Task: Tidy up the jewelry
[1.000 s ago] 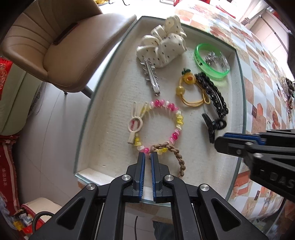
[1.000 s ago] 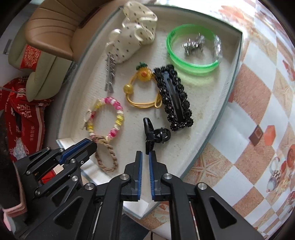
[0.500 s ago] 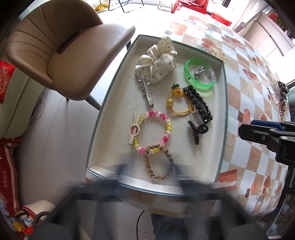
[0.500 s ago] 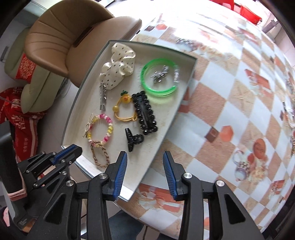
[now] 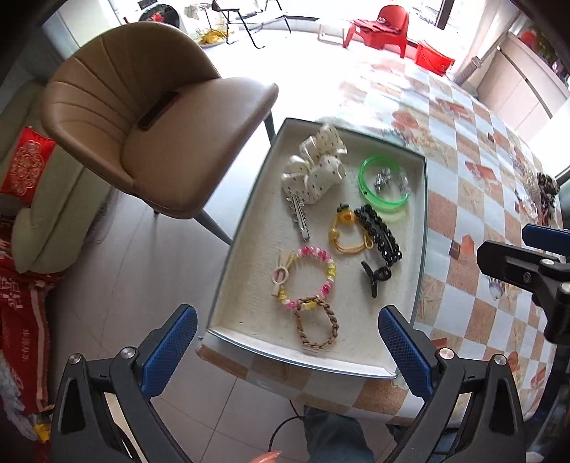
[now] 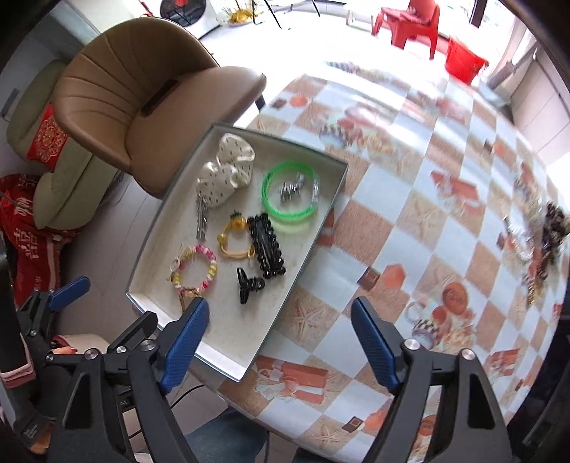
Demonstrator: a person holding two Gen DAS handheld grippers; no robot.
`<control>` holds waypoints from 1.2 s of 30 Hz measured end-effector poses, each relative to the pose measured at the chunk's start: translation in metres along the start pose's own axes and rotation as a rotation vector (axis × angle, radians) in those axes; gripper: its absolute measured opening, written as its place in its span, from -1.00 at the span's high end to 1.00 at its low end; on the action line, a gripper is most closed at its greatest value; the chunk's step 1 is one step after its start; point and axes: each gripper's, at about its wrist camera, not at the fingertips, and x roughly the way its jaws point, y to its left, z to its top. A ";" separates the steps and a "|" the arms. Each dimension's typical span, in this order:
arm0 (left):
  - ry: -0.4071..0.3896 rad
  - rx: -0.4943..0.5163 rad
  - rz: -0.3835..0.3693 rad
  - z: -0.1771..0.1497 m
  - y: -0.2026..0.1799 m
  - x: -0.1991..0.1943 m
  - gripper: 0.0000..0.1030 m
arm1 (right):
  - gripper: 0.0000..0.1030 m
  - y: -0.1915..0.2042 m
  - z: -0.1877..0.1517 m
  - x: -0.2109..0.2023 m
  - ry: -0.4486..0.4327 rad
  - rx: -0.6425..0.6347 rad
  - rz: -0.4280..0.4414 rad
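Once shut, both claws (empty) wide, higher.

I see 1 tan padded chair (image 5: 149, 135) on pale floor tiles (image 5: 117, 270), checkered tablecloth (image 6: 427, 199), red plastic chair (image 5: 384, 25) and red bucket (image 6: 463, 60) in bright window light.

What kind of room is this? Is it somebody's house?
Most likely a home, probably a dining or living area. There is a table with a patterned tablecloth, a padded tan chair pulled up beside it, and a red plastic chair further off on the tiled floor.
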 end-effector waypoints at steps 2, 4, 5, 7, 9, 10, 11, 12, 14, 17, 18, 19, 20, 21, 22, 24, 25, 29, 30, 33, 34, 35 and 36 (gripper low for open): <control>-0.020 -0.011 0.009 0.001 0.003 -0.010 -1.00 | -0.75 0.005 0.001 -0.008 -0.016 -0.017 -0.016; -0.037 -0.024 0.021 0.003 0.005 -0.018 -1.00 | -0.75 0.009 0.002 -0.015 -0.032 -0.032 -0.039; -0.043 -0.029 0.026 0.004 0.006 -0.021 -1.00 | -0.75 0.011 0.002 -0.018 -0.039 -0.037 -0.048; -0.055 -0.039 0.030 0.005 0.008 -0.028 -1.00 | -0.75 0.014 0.002 -0.024 -0.055 -0.050 -0.070; -0.065 -0.051 0.032 0.007 0.011 -0.033 -1.00 | -0.75 0.016 0.003 -0.028 -0.062 -0.056 -0.074; -0.067 -0.053 0.032 0.007 0.012 -0.035 -1.00 | -0.75 0.016 0.004 -0.030 -0.064 -0.055 -0.073; -0.070 -0.056 0.033 0.008 0.013 -0.037 -1.00 | -0.75 0.016 0.004 -0.031 -0.065 -0.055 -0.073; -0.072 -0.057 0.035 0.008 0.013 -0.038 -1.00 | -0.75 0.016 0.004 -0.032 -0.066 -0.055 -0.074; -0.076 -0.058 0.035 0.009 0.014 -0.040 -1.00 | -0.75 0.016 0.005 -0.034 -0.068 -0.054 -0.075; -0.078 -0.060 0.034 0.009 0.014 -0.042 -1.00 | -0.75 0.015 0.006 -0.035 -0.070 -0.055 -0.075; -0.077 -0.059 0.034 0.009 0.013 -0.042 -1.00 | -0.75 0.015 0.006 -0.036 -0.070 -0.054 -0.076; -0.078 -0.060 0.036 0.008 0.013 -0.042 -1.00 | -0.75 0.015 0.007 -0.036 -0.070 -0.053 -0.075; -0.078 -0.061 0.035 0.008 0.013 -0.042 -1.00 | -0.75 0.015 0.006 -0.036 -0.070 -0.055 -0.074; -0.078 -0.061 0.034 0.009 0.013 -0.042 -1.00 | -0.75 0.015 0.006 -0.036 -0.070 -0.057 -0.075; -0.079 -0.062 0.035 0.009 0.013 -0.042 -1.00 | -0.75 0.015 0.006 -0.036 -0.070 -0.057 -0.075; -0.078 -0.061 0.035 0.008 0.013 -0.042 -1.00 | -0.75 0.016 0.007 -0.036 -0.070 -0.056 -0.076; -0.079 -0.062 0.035 0.008 0.013 -0.042 -1.00 | -0.75 0.016 0.007 -0.036 -0.070 -0.056 -0.077; -0.077 -0.061 0.034 0.009 0.013 -0.042 -1.00 | -0.75 0.016 0.007 -0.036 -0.068 -0.056 -0.077; -0.077 -0.061 0.035 0.009 0.013 -0.042 -1.00 | -0.75 0.016 0.007 -0.036 -0.068 -0.056 -0.077; -0.074 -0.061 0.036 0.010 0.013 -0.043 -1.00 | -0.75 0.016 0.007 -0.036 -0.068 -0.056 -0.077; -0.073 -0.062 0.036 0.011 0.013 -0.042 -1.00 | -0.75 0.016 0.008 -0.036 -0.067 -0.056 -0.077; -0.072 -0.062 0.036 0.011 0.013 -0.042 -1.00 | -0.75 0.016 0.008 -0.036 -0.068 -0.056 -0.077; -0.072 -0.062 0.037 0.011 0.014 -0.042 -1.00 | -0.75 0.016 0.008 -0.036 -0.068 -0.055 -0.076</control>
